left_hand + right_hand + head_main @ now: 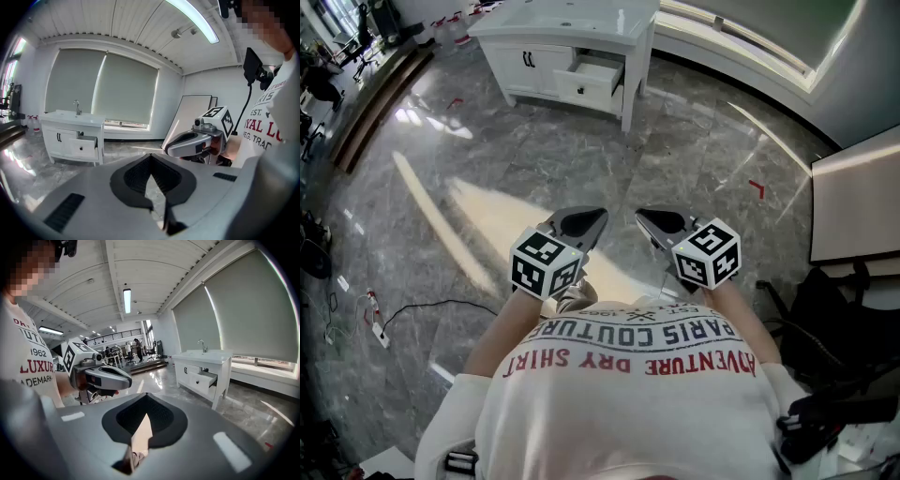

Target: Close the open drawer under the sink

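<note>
The white sink cabinet [567,33] stands far off at the top of the head view, across the grey marble floor. Its drawer [591,82], right of two closed doors, is pulled out. The left gripper view shows the drawer [84,144] at mid left; the right gripper view shows the drawer [206,379] at right. I hold both grippers close to my body, side by side. My left gripper [598,217] and right gripper [642,217] are shut, tips meeting, nothing between them. Both are far from the cabinet.
A white panel [858,202] and a black bag [834,309] sit at my right. A cable with a power strip [380,328] lies on the floor at left. A raised window ledge [741,47] runs behind the cabinet. Red tape [757,188] marks the floor.
</note>
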Available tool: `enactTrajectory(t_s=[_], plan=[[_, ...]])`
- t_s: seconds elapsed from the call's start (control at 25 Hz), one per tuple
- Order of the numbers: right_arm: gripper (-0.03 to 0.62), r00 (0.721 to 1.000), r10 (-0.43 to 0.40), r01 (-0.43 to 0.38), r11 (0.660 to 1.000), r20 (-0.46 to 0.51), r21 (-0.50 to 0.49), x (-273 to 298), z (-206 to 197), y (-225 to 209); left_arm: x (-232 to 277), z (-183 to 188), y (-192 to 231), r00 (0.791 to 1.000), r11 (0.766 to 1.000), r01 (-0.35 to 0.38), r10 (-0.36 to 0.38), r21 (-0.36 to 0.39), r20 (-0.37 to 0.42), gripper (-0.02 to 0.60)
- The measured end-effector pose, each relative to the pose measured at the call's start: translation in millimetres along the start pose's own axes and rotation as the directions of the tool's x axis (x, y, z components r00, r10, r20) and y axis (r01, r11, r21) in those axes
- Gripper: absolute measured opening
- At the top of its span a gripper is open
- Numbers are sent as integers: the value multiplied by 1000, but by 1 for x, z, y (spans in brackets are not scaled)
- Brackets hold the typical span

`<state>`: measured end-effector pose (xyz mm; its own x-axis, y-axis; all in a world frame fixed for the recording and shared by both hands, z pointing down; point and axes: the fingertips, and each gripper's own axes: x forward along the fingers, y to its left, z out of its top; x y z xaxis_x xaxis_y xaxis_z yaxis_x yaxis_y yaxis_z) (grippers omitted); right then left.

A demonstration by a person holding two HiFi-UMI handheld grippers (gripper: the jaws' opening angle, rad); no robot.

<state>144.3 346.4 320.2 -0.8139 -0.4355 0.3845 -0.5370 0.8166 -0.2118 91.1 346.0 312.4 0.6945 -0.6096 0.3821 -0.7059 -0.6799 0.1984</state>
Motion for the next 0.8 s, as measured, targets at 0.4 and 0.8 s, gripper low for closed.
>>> enactTrajectory(t_s=[0.4,0.8], plan=[[-2,1000,-3,3,1000,-1,-9,5,-2,1,2,-5,2,1000,1000,6,-6,2,-14,0],[-2,1000,21,-21,1000,21,-6,2,-2,4,5,-6,-2,1000,1000,11,-11,-4,-13,0]])
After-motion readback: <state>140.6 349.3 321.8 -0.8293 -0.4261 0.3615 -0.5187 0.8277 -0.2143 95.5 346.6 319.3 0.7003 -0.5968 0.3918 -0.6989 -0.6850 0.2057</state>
